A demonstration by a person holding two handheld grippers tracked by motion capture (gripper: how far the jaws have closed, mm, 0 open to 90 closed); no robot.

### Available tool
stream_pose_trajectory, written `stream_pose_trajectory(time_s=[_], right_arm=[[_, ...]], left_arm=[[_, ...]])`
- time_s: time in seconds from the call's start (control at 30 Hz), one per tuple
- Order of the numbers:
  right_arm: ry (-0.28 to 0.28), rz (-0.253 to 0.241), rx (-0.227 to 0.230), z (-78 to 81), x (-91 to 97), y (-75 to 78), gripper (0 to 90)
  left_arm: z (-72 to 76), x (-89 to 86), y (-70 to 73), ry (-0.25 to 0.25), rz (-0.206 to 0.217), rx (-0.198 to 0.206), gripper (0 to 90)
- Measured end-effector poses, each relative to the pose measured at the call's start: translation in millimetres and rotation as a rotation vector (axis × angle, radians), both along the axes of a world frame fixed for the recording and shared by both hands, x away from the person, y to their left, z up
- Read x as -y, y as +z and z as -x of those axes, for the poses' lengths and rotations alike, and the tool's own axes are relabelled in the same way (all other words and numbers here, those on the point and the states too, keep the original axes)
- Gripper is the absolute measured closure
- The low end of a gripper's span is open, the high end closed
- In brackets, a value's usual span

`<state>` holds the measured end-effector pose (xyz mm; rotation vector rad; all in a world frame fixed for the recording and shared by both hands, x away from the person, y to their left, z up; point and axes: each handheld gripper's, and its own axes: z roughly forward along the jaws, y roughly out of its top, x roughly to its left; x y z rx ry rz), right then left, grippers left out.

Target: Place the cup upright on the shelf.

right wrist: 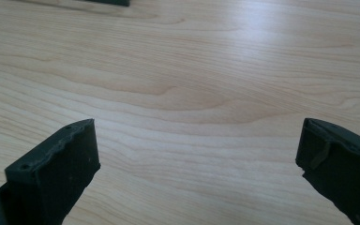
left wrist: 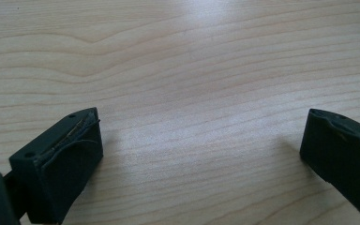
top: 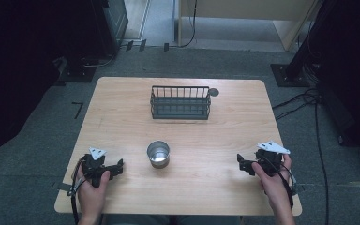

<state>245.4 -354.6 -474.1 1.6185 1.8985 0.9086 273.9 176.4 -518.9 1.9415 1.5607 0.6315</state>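
Item: metal cup [top: 158, 154], lower centre of the high view, standing upright on the wooden table [top: 122, 108], mouth up, interior apparently empty. Judged light, rigid and smooth-walled, so likely slippery under hard jaws; best taken across the side wall near mid-height, or by pinching the rim, with a firm squeeze and the cup kept level

Item: wire basket [top: 180, 102], dark, upper centre of the frame, well apart from the cup, open at the top. Stiff, probably light enough to slide if bumped

Item: small dark round disc [top: 213, 92], just beside the basket's right end; nature unclear

Item: left gripper [top: 117, 167], lower left of the frame, held in a hand, jaws spread wide over bare wood, holding nothing; near the cup, not touching

Item: right gripper [top: 242, 163], lower right of the frame, jaws likewise spread and empty, farther from the cup
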Motion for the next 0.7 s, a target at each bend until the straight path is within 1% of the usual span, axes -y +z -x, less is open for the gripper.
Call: stream_pose_trajectory(time_s=[0.1, 0.13, 0.17, 0.2, 0.23, 0.27, 0.3, 0.4, 0.53, 0.67, 0.7], right_arm=[[0.009, -0.002, 0.0, -1.7, -4.8, 1.0, 0.0], [0.02, 0.0, 0.001, -3.5, -9.5, 1.6, 0.0], [0.02, 0.0, 0.001, -3.5, -9.5, 1.6, 0.0], [0.032, 0.0, 0.004, -5.4, -14.6, 2.0, 0.0], [0.032, 0.0, 0.004, -5.4, -14.6, 2.0, 0.0], [0.042, -0.001, 0.005, -7.2, -19.5, 2.5, 0.0], [0.042, -0.001, 0.005, -7.2, -19.5, 2.5, 0.0], [0.06, -0.005, 0.007, -10.6, -28.8, 3.5, 0.0], [0.074, -0.005, 0.009, -12.6, -35.6, 4.1, 0.0], [0.096, -0.008, 0.01, -14.7, -46.5, 5.2, 0.0], [0.096, -0.008, 0.01, -14.7, -46.5, 5.2, 0.0]], left_arm=[[0.0, 0.0, 0.0, 0.0, 0.0, 0.0, 0.0], [0.0, 0.0, 0.1, 0.0, 0.0, -0.001, 0.0], [0.0, 0.0, 0.1, 0.0, 0.0, -0.001, 0.0], [0.0, 0.0, 0.1, -0.001, -0.001, -0.001, 0.0], [0.0, 0.0, 0.0, 0.0, 0.0, 0.0, 0.0], [0.0, 0.0, 0.1, 0.0, -0.001, 0.0, 0.0], [0.0, 0.0, 0.1, 0.0, -0.001, 0.0, 0.0], [0.0, 0.0, 0.1, 0.0, -0.001, -0.001, 0.0], [0.0, 0.1, 0.0, 0.0, 0.0, 0.0, 0.0], [0.0, 0.0, 0.0, 0.0, 0.0, 0.0, 0.0], [0.0, 0.0, 0.0, 0.0, 0.0, 0.0, 0.0]])
